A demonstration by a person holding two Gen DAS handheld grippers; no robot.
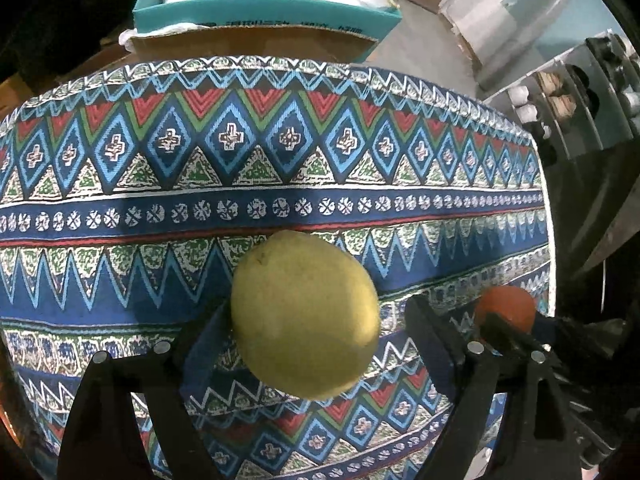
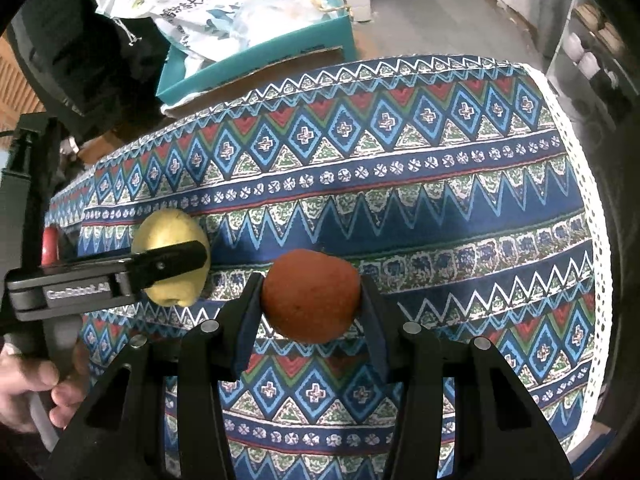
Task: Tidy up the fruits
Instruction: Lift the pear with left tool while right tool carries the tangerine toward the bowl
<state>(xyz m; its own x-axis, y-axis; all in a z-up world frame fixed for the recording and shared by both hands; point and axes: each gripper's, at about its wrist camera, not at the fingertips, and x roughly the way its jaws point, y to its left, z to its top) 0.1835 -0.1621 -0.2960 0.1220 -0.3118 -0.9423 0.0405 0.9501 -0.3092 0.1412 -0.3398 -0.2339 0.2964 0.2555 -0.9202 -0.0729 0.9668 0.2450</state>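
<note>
Between the fingers of the left gripper (image 1: pixel 308 332) a yellow-green fruit (image 1: pixel 305 314) is sitting, low over the patterned cloth (image 1: pixel 280 208). In the left wrist view a clear gap is being shown beside the right finger, while the left finger is lying just beside the skin, so the jaws are being read as apart and the fruit as not pressed. Whether it is resting on the cloth or hanging just above it cannot be told. In the right wrist view one finger of that gripper is seen lying across the fruit's face.

Just to the right of it, the right gripper (image 2: pixel 310 300) is clamped on a red-orange fruit (image 2: pixel 311 295) — both pads are pressing on its sides, and it is being carried a little above the cloth. The two fruits are near each other but apart. At the lower left edge of that view a hand (image 2: pixel 28 392) is wrapped round the left gripper's handle.

By judgement, the step in hand is the setting down of the yellow-green fruit, with the red-orange one being brought up beside it. Next, the left gripper would need to be lifted straight off without the fruit being nudged — a round fruit rolls easily on cloth. The red-orange fruit would then need to be lowered until it is resting on the cloth before its pads are parted.
</note>
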